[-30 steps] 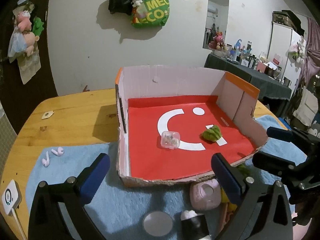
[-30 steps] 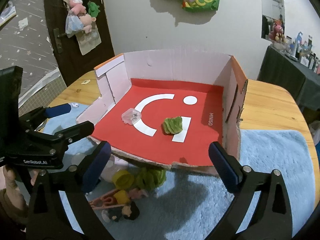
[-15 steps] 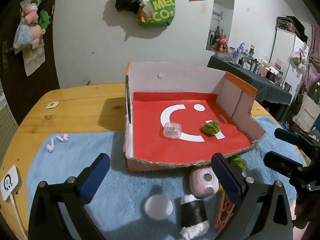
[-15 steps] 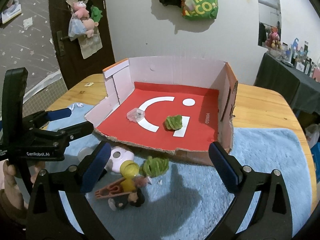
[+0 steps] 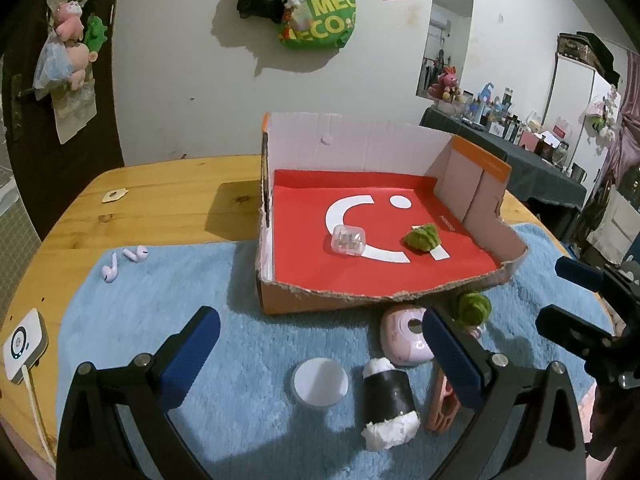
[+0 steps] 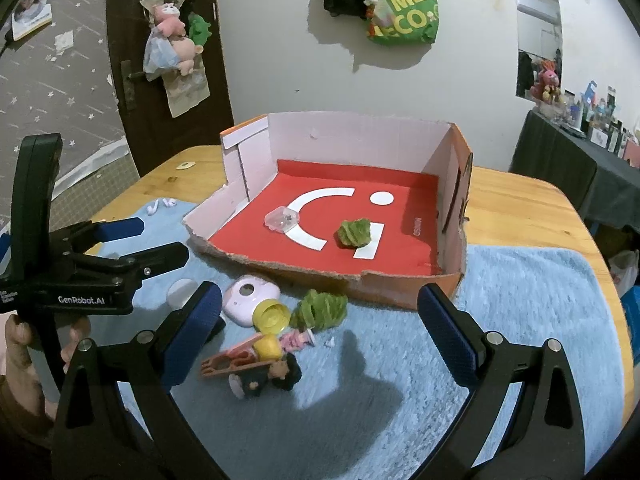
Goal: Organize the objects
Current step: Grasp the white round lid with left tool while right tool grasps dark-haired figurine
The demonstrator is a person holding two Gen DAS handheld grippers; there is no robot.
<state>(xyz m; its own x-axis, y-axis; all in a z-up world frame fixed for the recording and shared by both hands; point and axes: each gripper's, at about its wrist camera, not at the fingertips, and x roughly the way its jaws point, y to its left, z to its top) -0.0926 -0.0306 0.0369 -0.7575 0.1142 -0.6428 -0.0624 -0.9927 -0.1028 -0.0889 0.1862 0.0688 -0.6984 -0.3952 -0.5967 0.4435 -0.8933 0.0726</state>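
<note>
While both grippers, left gripper (image 5: 316,354) and right gripper (image 6: 320,328), hover spread and empty, the torn red-floored cardboard box (image 5: 384,296) awaits the near clutter of toys.

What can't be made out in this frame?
- Left wrist view: the orange clip is partly behind the left claw's finger.
- Left wrist view: contents of the clear case in the box are too small to identify.
- Right wrist view: the white disc is half hidden behind the left claw's finger.
</note>
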